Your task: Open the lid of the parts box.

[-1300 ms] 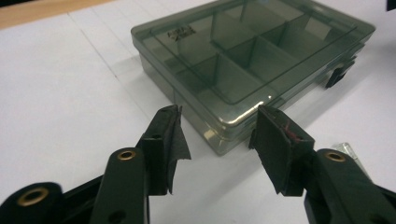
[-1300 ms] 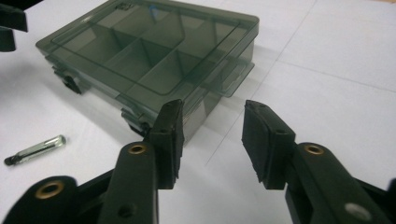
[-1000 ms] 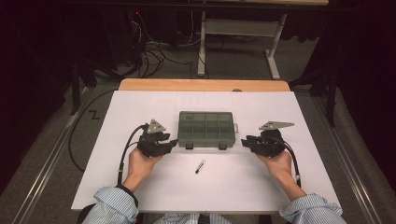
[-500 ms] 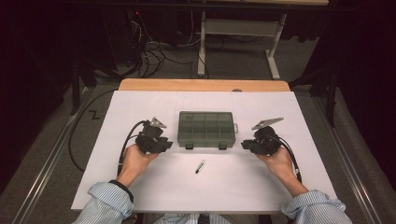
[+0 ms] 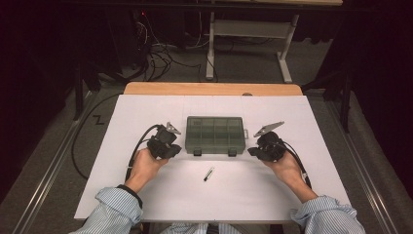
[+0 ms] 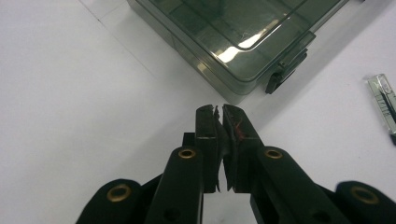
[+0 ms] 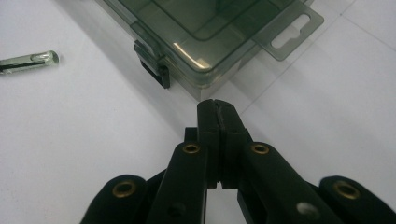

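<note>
We are holding the left hand-held gripper (image 5: 171,149) and the right hand-held gripper (image 5: 253,151) at either side of the box (image 5: 215,135), which is sitting mid-frame on the bench (image 5: 122,117) with its latches (image 5: 197,152) facing us. Both are pressed closed and empty, probably poised for the clasps. A small tube (image 5: 209,174) is lying just below the box.

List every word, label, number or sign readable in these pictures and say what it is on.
No text can be read.
Small clear tube: fine dark marks along it, too blurred to read.
Smoky compartment box: no label or brand visible on lid or latches.
Left tongs and right tongs: no markings, only brass rivets.
White table cover: blank.
</note>
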`<state>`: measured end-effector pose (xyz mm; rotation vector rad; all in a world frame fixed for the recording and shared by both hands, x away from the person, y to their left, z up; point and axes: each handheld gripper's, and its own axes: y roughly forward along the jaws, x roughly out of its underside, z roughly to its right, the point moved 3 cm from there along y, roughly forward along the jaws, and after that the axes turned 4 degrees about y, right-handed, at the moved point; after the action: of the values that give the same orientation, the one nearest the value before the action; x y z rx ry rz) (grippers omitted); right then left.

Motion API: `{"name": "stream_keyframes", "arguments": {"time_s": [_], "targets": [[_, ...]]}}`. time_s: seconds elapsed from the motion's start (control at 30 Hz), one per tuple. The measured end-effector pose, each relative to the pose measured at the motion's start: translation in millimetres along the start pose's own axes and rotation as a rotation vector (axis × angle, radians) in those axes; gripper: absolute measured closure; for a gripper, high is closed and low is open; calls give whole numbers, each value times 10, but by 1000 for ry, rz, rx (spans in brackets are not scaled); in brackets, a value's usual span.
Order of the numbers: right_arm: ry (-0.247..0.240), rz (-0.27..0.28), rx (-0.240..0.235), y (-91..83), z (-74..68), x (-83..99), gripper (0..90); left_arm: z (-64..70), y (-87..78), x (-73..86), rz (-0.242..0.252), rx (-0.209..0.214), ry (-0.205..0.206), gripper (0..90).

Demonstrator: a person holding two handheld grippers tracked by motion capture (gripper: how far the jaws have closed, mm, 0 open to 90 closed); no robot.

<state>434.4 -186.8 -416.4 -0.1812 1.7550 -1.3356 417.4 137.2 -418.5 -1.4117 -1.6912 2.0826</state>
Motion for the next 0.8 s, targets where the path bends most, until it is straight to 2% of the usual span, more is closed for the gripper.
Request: {"name": "stream_keyframes", "arguments": {"time_s": [0.33, 0.47, 0.57, 0.8], "targets": [[3, 3, 2, 8, -15, -76, 900, 22, 51, -32, -21, 6, 20, 862], [-4, 1, -2, 21, -4, -75, 900, 44, 76, -45, -18, 12, 30, 862], [8, 1, -1, 25, -4, -76, 900, 60, 94, -56, -16, 16, 36, 862], [9, 4, -2, 25, -1, -75, 900, 73, 104, -66, -8, 21, 33, 862]]}}
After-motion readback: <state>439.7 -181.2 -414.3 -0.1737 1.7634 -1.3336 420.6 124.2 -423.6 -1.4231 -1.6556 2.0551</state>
